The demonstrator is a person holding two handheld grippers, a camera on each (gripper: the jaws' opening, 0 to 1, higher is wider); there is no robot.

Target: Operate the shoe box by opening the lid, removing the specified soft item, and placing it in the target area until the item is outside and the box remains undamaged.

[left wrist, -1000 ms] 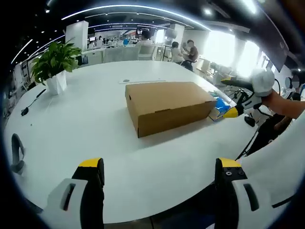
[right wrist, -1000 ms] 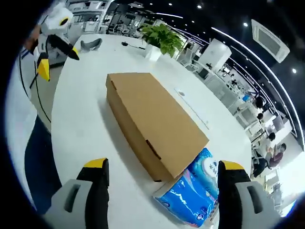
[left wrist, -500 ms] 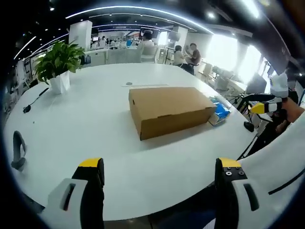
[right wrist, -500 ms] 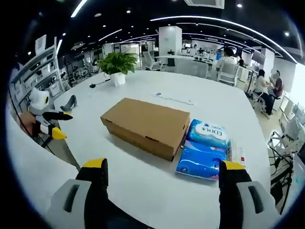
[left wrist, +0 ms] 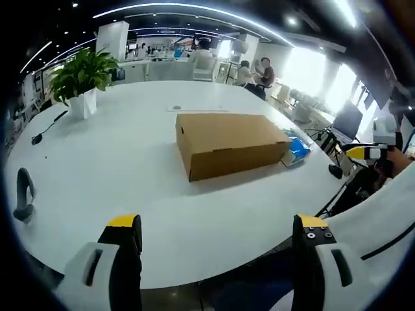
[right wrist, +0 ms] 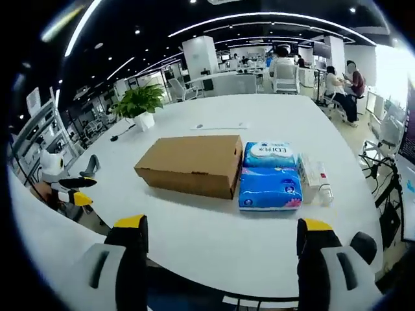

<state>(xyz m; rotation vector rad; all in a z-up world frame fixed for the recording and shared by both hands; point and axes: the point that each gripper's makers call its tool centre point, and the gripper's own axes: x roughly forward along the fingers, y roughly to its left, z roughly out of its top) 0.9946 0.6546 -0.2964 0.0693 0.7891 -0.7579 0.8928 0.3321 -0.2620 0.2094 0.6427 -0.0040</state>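
Both grippers' jaws stood wide apart and empty, the left gripper (left wrist: 217,243) and right gripper (right wrist: 222,249) off the table's (right wrist: 214,240) near edge. Mid-table sat the closed shoe box (right wrist: 189,164), touching blue tissue packs (right wrist: 270,186). Best approach: lift the lid gently by its front lip.

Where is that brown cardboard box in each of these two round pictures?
Left gripper view: the cardboard box lies closed on the white table, right of centre.
Right gripper view: the same box sits left of centre.
Shared landmark: the blue tissue packs beside the box.
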